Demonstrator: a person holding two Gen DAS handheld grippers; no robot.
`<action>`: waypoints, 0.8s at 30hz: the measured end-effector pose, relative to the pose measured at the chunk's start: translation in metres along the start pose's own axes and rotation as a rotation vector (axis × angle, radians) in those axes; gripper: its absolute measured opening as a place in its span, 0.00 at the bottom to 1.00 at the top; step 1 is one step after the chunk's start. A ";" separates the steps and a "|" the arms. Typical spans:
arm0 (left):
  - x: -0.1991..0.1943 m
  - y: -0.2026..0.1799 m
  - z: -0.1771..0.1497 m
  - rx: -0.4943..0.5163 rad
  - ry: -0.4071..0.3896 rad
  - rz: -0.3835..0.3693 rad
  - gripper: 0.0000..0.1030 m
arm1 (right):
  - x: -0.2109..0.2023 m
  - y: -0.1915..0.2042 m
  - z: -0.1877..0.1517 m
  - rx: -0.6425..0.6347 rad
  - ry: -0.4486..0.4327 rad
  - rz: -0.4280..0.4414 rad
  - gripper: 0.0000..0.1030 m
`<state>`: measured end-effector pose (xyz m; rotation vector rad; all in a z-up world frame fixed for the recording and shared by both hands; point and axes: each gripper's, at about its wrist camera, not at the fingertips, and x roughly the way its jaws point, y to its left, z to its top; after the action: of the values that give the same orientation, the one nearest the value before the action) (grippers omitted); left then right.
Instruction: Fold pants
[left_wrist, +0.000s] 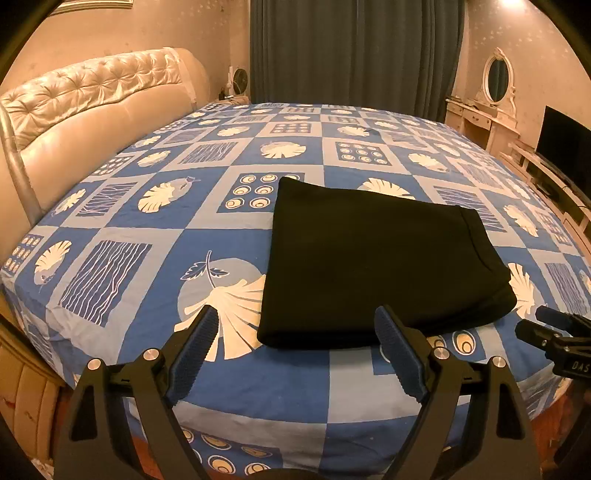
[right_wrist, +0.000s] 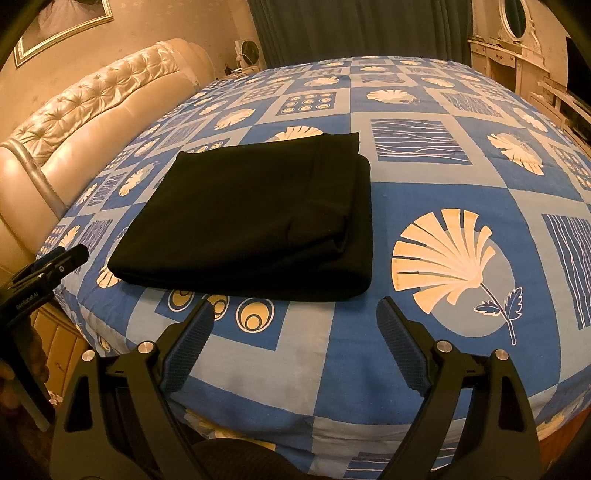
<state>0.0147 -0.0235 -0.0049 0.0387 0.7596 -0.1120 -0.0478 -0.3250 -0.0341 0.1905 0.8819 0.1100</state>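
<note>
Black pants (left_wrist: 373, 266) lie folded into a flat rectangle on the blue patterned bed sheet (left_wrist: 147, 236), near the bed's front edge. My left gripper (left_wrist: 295, 314) hovers open just short of their near edge, nothing between its fingers. In the right wrist view the same folded pants (right_wrist: 258, 218) lie ahead and to the left. My right gripper (right_wrist: 295, 306) stands open in front of their near right corner, holding nothing. Each gripper's tip shows at the other view's edge: the right one (left_wrist: 546, 328) and the left one (right_wrist: 62, 262).
A tufted cream headboard (left_wrist: 85, 99) runs along the bed's left side. Dark curtains (left_wrist: 354, 48) hang behind the bed. A white dressing table with an oval mirror (left_wrist: 496, 81) and a dark screen (left_wrist: 561, 147) stand at the right.
</note>
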 end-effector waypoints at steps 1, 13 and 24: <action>0.000 0.000 0.000 0.001 0.000 0.003 0.83 | 0.000 0.000 0.001 -0.001 0.000 -0.001 0.87; -0.001 0.000 0.000 -0.008 0.003 -0.021 0.83 | -0.001 -0.001 0.000 -0.003 0.001 0.001 0.87; 0.002 0.002 0.001 -0.043 0.026 -0.044 0.83 | 0.001 -0.001 0.000 -0.007 0.005 0.001 0.87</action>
<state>0.0171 -0.0220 -0.0057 -0.0177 0.7891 -0.1367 -0.0472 -0.3255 -0.0355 0.1843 0.8867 0.1141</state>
